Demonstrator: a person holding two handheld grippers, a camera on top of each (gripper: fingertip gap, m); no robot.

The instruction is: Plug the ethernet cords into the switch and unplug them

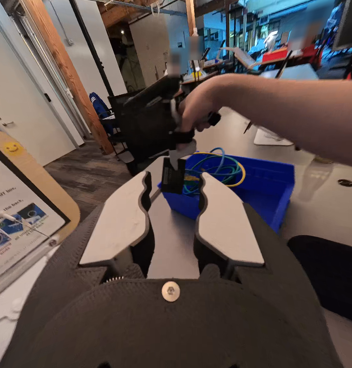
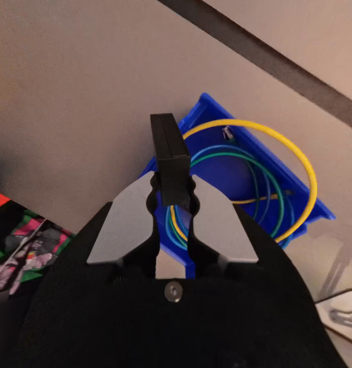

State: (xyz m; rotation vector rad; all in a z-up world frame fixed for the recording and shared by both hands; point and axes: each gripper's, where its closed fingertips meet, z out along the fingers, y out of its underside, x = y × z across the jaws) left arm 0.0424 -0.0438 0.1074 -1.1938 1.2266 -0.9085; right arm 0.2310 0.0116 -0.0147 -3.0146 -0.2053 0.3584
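Observation:
My right gripper (image 2: 172, 177) is shut on the black switch (image 2: 171, 159) and holds it on edge above the near end of the blue bin (image 2: 217, 111). Yellow (image 2: 270, 129), green (image 2: 274, 179) and light blue ethernet cords (image 2: 211, 148) lie coiled in the bin. In the left wrist view the switch (image 1: 172, 177) hangs from the right gripper (image 1: 176, 159) over the bin (image 1: 260, 191). My left gripper (image 1: 175, 177) is open and empty, just in front of the bin and the switch, above the table.
A grey table (image 1: 320, 199) holds the bin. An instruction sheet on a wooden board (image 1: 21, 209) stands at the left. The person's arm (image 1: 270, 115) reaches across from the right. A black chair (image 1: 143, 123) stands beyond the table's edge. A white object (image 1: 270, 137) lies farther back. The tips of one gripper are about 25 cm away from the tips of the other.

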